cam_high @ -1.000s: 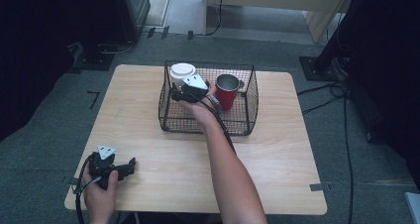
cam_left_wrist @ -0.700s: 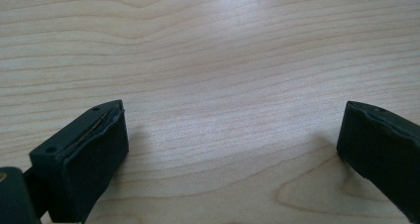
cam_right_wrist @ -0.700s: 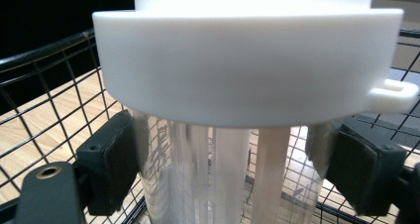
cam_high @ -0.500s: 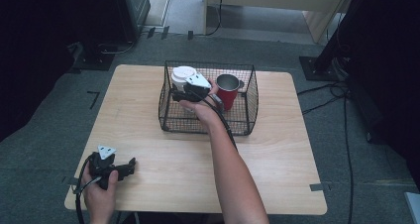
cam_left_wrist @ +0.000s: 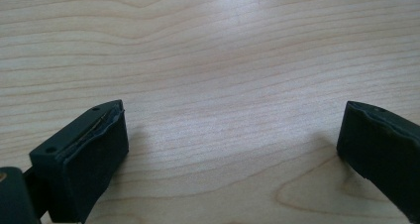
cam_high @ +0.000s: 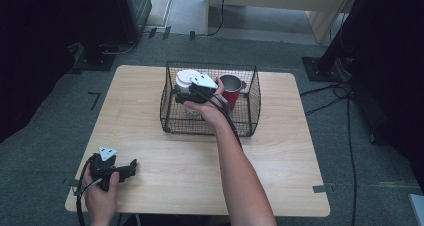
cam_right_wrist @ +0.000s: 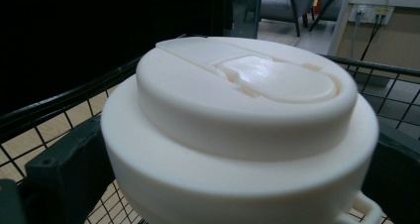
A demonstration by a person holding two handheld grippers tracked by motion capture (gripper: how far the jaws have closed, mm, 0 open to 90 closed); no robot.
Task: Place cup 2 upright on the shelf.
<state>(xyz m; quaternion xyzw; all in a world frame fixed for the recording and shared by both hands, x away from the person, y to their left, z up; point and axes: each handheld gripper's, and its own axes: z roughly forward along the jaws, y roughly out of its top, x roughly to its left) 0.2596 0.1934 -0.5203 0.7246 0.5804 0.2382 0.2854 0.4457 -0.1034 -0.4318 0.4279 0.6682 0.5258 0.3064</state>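
Inside the black wire basket (cam_high: 250,117), at its far left corner, stands a white lidded cup (cam_high: 186,79), upright, its cream lid (cam_right_wrist: 237,130) close before the camera in the right tool's view, with basket wire behind and below it. Beside the cup, toward the basket's right, stands a red cup (cam_high: 231,90) with a grey inside, near but apart from the white one as far as can be told from above. Reaching over the basket's near rim, the right tool (cam_high: 186,95), held by the right hand (cam_high: 210,111), with its grey three-cornered plate on top and jaws either side of the white lidded cup. Just been opening, those jaws, now spread wide, with the cup between them; dark pads (cam_right_wrist: 64,169) seen low at left and right of the lid, seemingly clear of the cup, so released rather than clenched. Whether a pad brushes the cup's wall lower down cannot be told. At the near left corner of the light wooden worktop (cam_high: 290,161), well apart from the basket, rests the left tool (cam_high: 131,167) in the left hand (cam_high: 100,193), cable trailing off the edge. Wide open too, its jaws, with bare wood grain between the pads (cam_left_wrist: 94,154) and nothing gripped.
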